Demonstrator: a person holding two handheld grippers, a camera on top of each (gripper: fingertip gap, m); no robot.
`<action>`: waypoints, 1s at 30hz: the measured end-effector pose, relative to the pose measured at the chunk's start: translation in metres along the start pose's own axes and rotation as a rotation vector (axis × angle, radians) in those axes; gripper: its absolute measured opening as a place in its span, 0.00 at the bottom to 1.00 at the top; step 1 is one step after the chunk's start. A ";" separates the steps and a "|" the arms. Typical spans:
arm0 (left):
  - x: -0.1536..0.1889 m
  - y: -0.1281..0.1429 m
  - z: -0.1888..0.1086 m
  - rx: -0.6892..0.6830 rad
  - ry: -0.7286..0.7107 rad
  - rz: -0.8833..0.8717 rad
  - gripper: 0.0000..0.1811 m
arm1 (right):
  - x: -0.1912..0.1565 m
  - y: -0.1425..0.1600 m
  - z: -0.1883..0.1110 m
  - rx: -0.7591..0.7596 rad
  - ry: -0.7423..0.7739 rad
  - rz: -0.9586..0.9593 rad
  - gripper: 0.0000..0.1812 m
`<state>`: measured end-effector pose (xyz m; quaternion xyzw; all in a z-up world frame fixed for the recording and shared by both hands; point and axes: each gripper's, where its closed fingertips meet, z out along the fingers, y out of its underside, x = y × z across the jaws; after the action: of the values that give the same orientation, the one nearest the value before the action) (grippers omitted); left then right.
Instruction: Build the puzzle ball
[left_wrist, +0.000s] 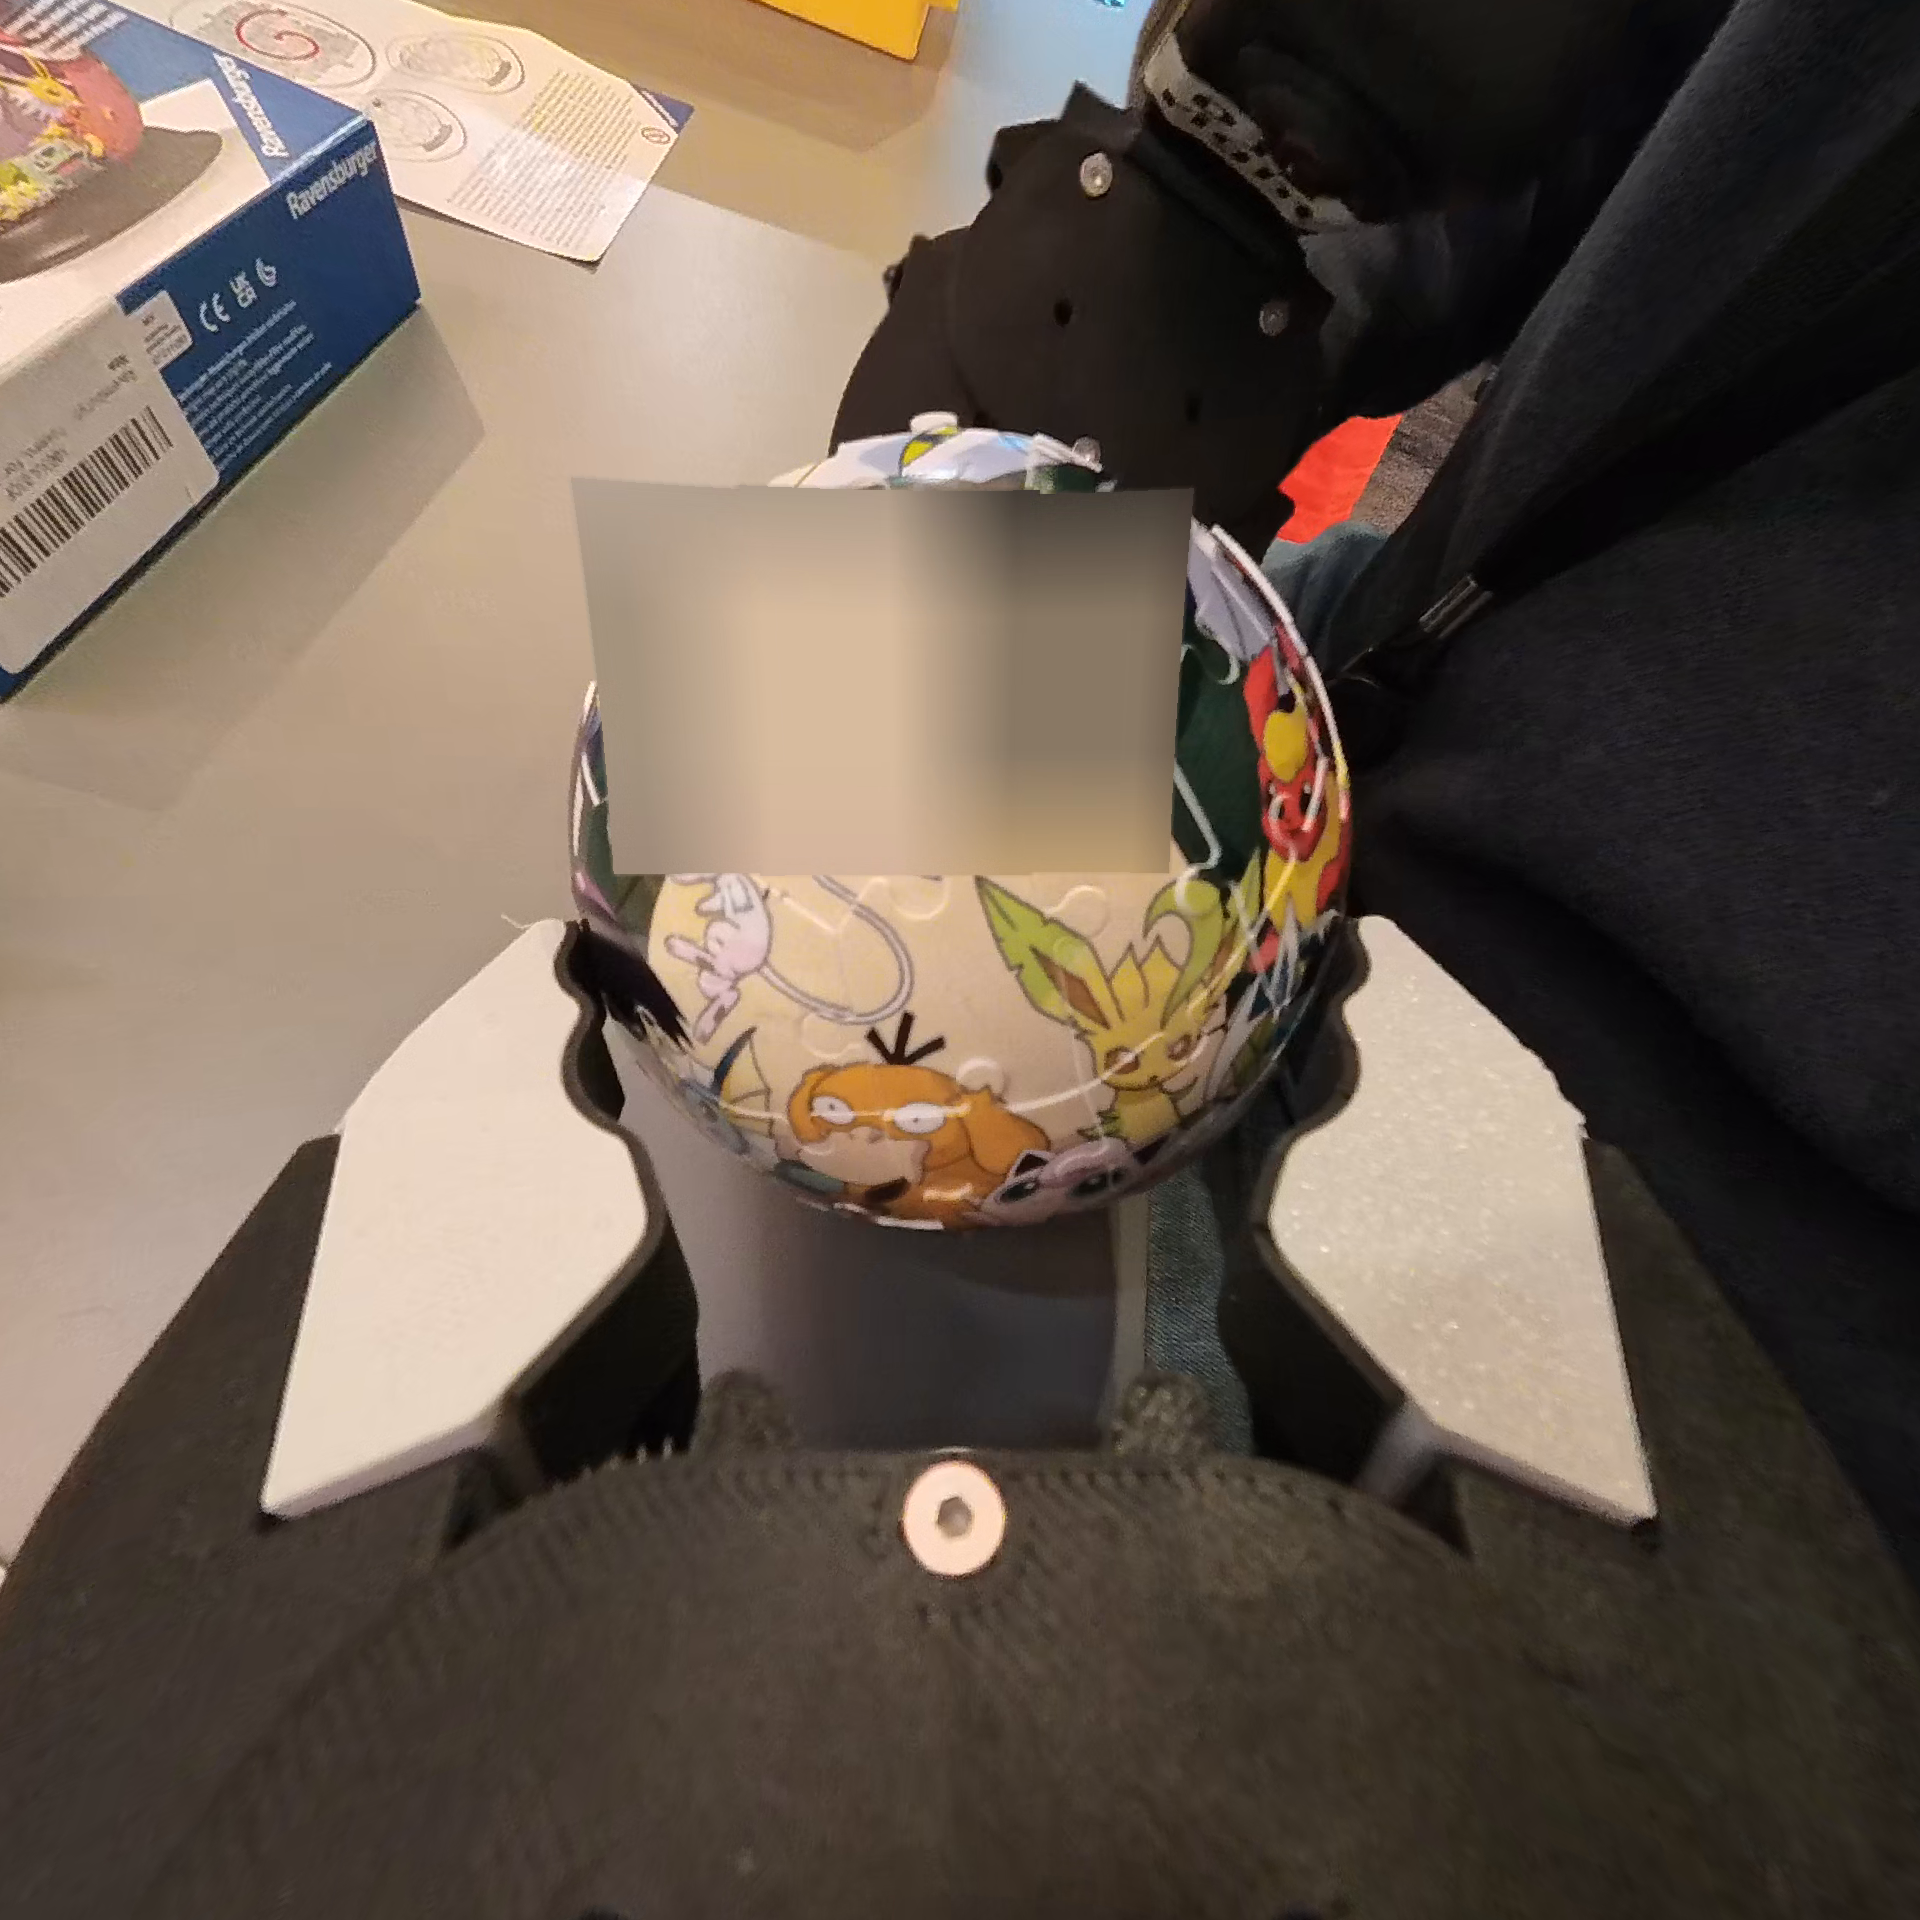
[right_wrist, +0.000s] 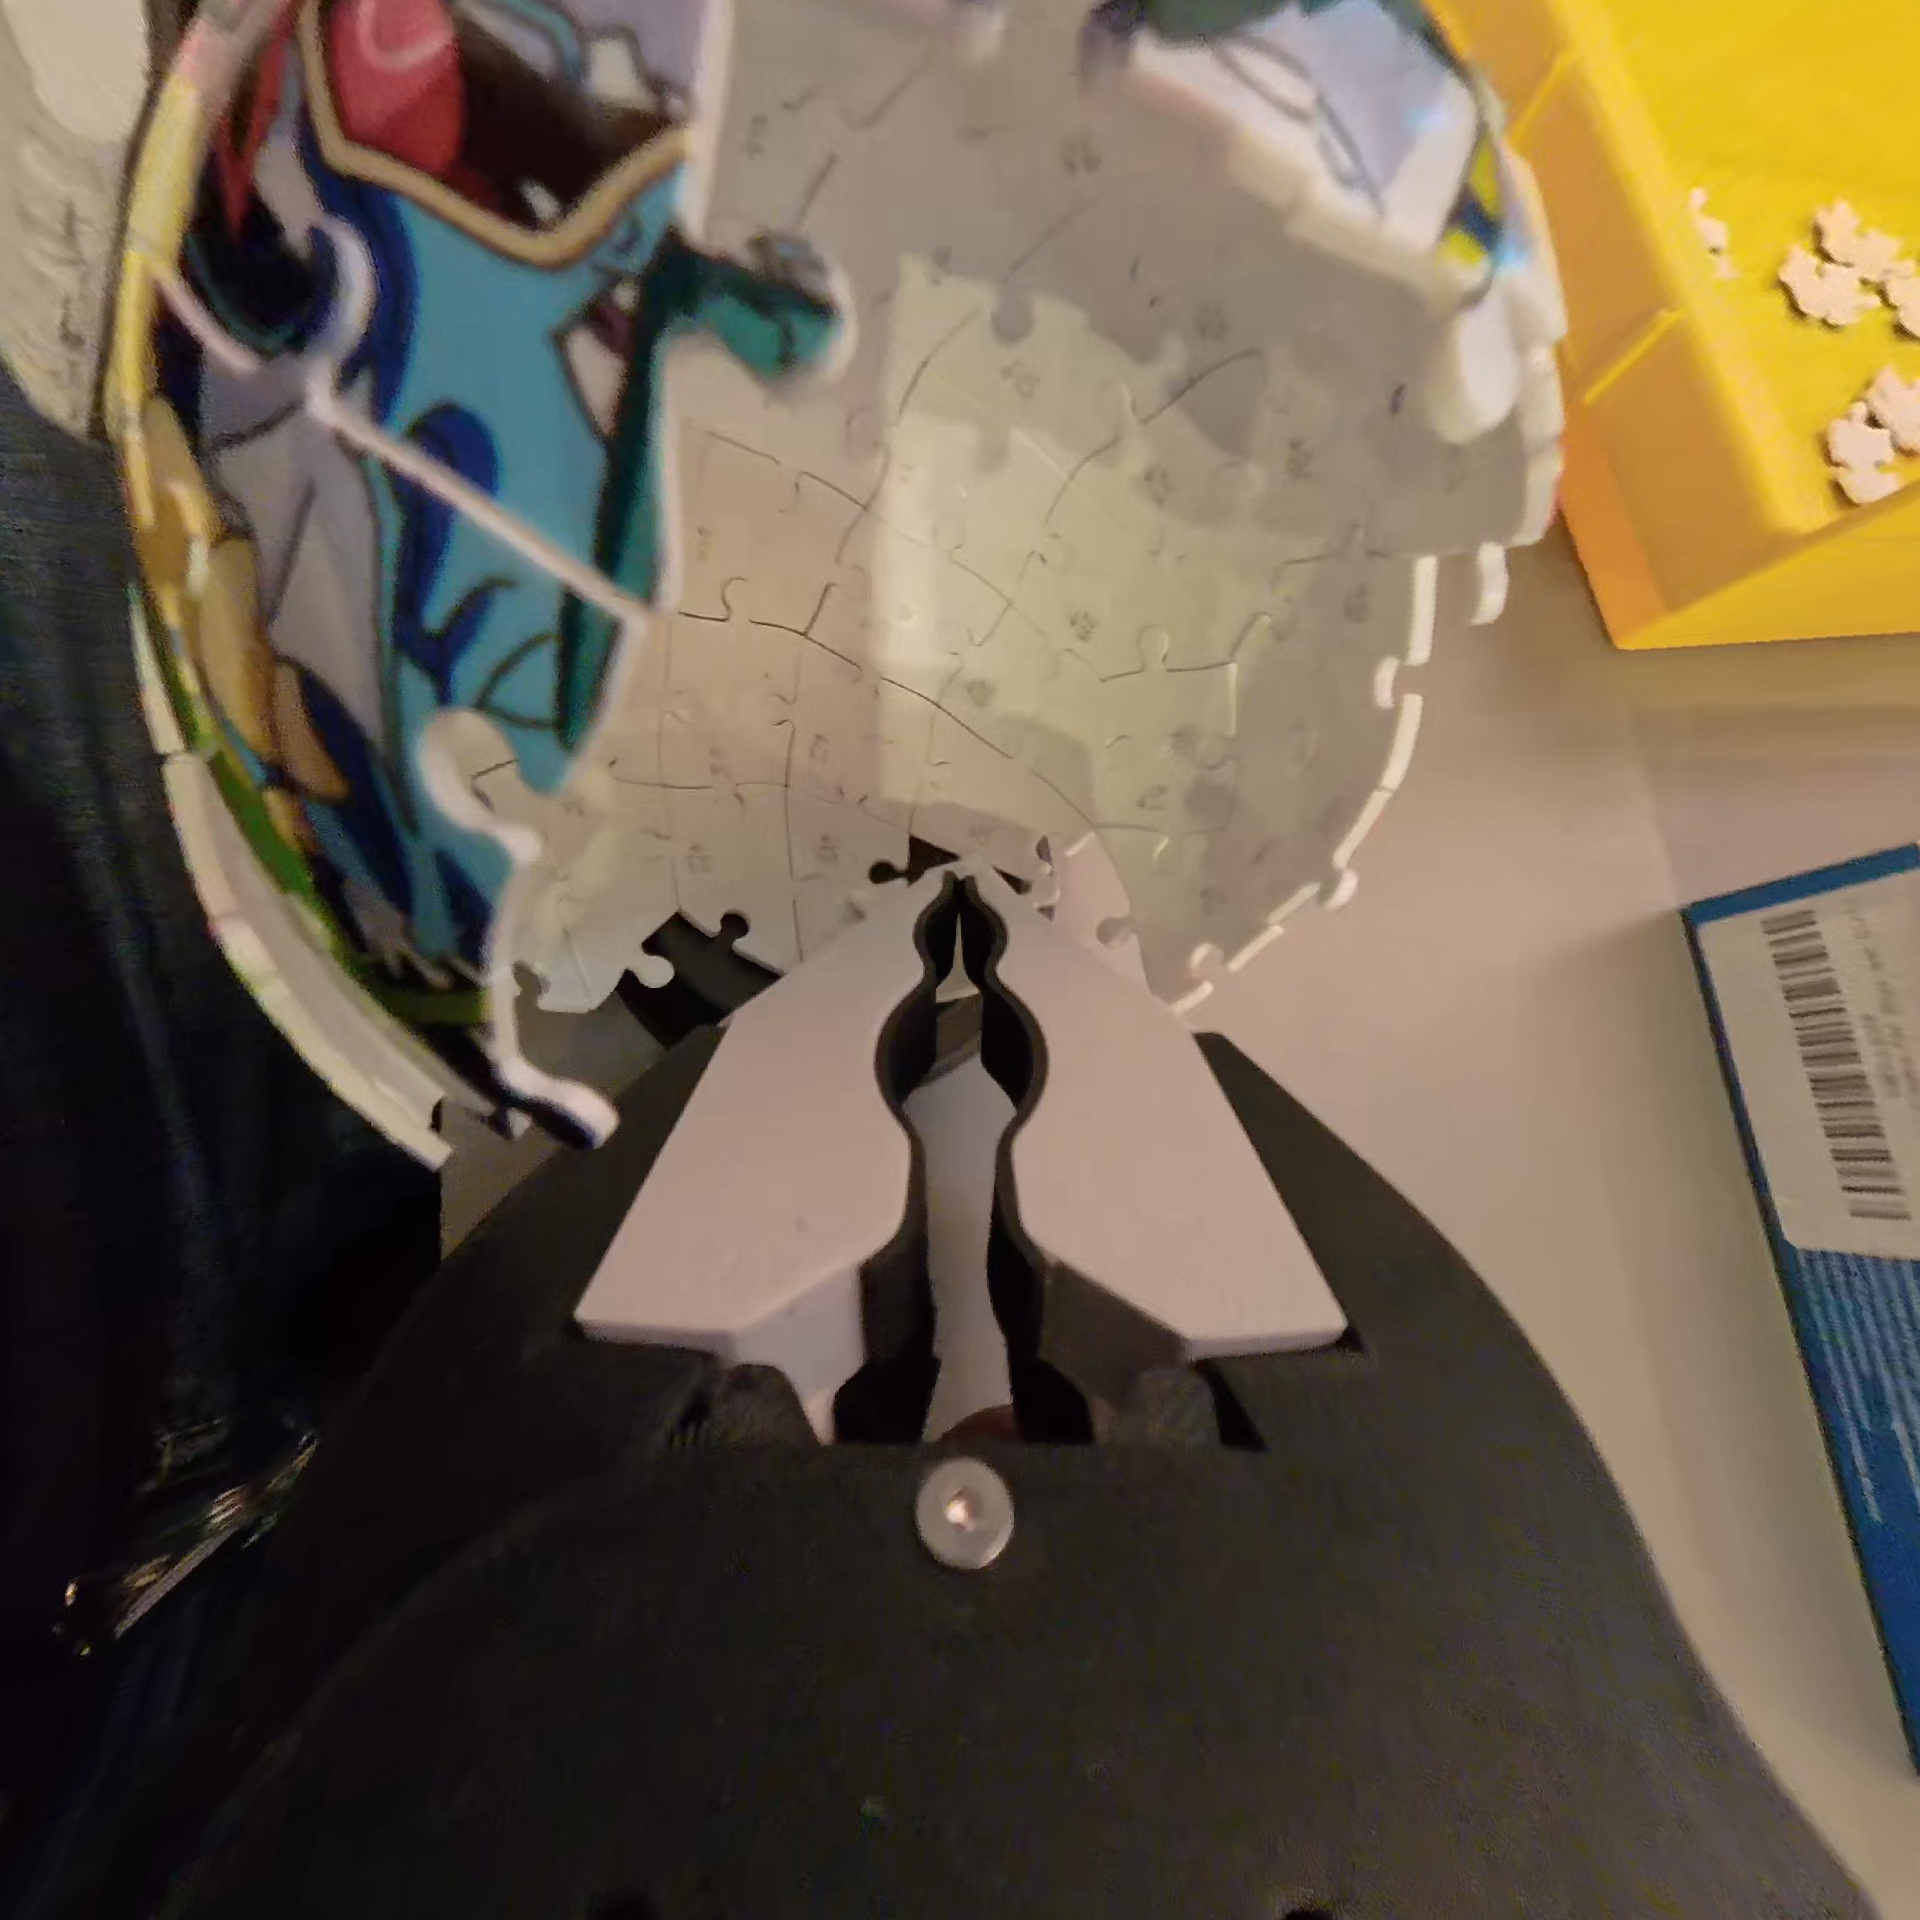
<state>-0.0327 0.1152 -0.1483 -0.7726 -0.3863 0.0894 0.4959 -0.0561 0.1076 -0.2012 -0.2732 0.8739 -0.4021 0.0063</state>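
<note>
**Step in hand: fitting a piece into the shell gap**

Your left gripper (left_wrist: 956, 966) clasps the puzzle ball (left_wrist: 966, 1049) above the table's (left_wrist: 312, 852) near edge. Your right gripper (right_wrist: 961, 904) is pinched at the shell's jagged rim; whether it holds a piece cannot be told. Next, press squarely. Spare pieces (right_wrist: 1839, 281) wait in the yellow tray (right_wrist: 1662, 468).
</note>
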 end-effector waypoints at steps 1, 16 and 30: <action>0.000 0.000 0.000 0.001 0.000 0.000 0.70 | 0.002 0.001 -0.001 -0.006 0.015 0.001 0.00; 0.000 0.000 0.000 -0.003 -0.002 -0.003 0.70 | 0.003 -0.009 -0.005 0.047 0.035 0.002 0.00; 0.000 0.000 0.001 -0.005 -0.002 -0.002 0.70 | -0.017 0.001 0.000 0.008 -0.129 -0.129 0.03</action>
<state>-0.0326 0.1157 -0.1488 -0.7735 -0.3876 0.0888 0.4935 -0.0420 0.1165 -0.2061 -0.3542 0.8506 -0.3867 0.0376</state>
